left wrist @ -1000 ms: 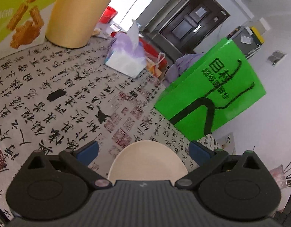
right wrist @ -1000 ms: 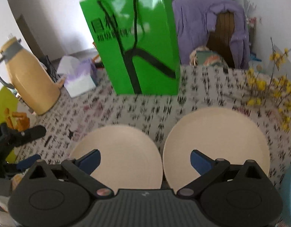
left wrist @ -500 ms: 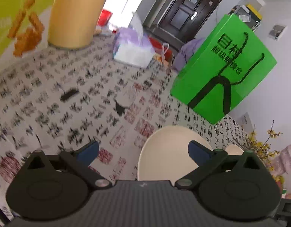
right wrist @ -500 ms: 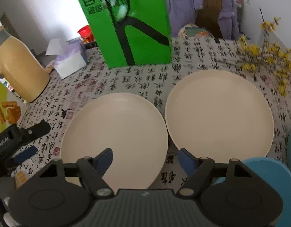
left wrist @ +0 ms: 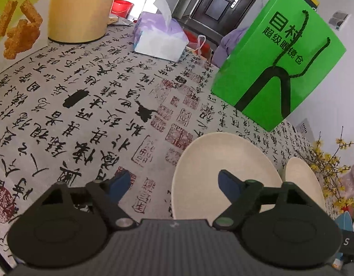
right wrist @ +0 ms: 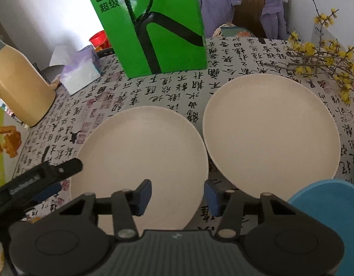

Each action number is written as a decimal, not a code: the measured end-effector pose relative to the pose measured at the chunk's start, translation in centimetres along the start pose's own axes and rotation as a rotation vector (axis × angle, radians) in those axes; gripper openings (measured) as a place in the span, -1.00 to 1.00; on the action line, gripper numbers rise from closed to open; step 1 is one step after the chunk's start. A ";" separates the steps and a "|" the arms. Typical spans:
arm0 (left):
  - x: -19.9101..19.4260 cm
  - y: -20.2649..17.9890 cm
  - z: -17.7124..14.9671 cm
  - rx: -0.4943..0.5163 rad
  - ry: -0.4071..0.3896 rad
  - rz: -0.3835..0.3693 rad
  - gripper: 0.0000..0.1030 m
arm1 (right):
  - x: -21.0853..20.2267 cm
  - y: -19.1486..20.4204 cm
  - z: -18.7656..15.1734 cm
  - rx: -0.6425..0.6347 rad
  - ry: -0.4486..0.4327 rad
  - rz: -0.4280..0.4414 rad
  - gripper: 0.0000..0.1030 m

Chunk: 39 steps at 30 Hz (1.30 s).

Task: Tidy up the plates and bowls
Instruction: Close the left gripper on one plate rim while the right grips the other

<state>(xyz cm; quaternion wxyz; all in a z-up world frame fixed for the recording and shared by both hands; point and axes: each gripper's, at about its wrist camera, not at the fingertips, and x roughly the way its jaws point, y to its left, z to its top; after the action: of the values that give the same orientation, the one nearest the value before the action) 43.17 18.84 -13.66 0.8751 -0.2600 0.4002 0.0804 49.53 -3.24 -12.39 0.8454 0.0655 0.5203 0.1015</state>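
Two cream plates lie side by side on the calligraphy tablecloth: the left plate (right wrist: 140,151) (left wrist: 223,156) and the right plate (right wrist: 271,126) (left wrist: 298,179). My left gripper (left wrist: 174,184) straddles the left plate's left rim, one finger over the cloth, the other over the plate; its jaws are closing and the pads do not press. My right gripper (right wrist: 177,195) straddles that plate's near right rim, jaws closing, pads still apart from it. The left gripper (right wrist: 39,179) also shows in the right wrist view. A blue dish (right wrist: 326,197) sits at the near right.
A green paper bag (right wrist: 154,34) (left wrist: 280,69) stands behind the plates. A tissue box (left wrist: 158,39) and a yellow jug (left wrist: 80,9) are at the far left. Yellow flower branches (right wrist: 319,57) lie at the far right. A snack box (left wrist: 18,23) borders the left edge.
Both grippers have sunk toward the left plate and narrowed their jaws, the right one more. The plate has slid from centre to the right side of the left wrist view.
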 end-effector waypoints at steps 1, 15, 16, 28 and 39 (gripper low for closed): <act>0.1 0.0 0.0 0.003 -0.001 0.003 0.58 | 0.0 0.1 -0.1 -0.008 -0.002 -0.006 -0.07; 1.0 -0.1 -0.2 0.030 0.001 0.044 0.36 | 1.8 1.3 1.1 -0.082 0.001 -0.114 -0.20; 1.1 -0.1 -0.2 0.029 0.002 0.045 0.35 | 2.0 1.3 1.2 -0.080 0.005 -0.117 -0.21; 1.2 -0.4 -0.5 0.051 -0.011 0.054 0.12 | 3.2 2.2 1.6 -0.151 -0.013 -0.157 -0.24; 1.4 -0.9 -0.7 0.091 -0.026 0.077 -0.12 | 4.3 3.0 1.8 -0.264 -0.042 -0.204 -0.48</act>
<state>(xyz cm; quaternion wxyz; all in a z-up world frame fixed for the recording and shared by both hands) 43.94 17.62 -14.77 0.8873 -0.2033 0.4019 0.0993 52.69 0.67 -14.72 0.8633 -0.0971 0.4886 0.0812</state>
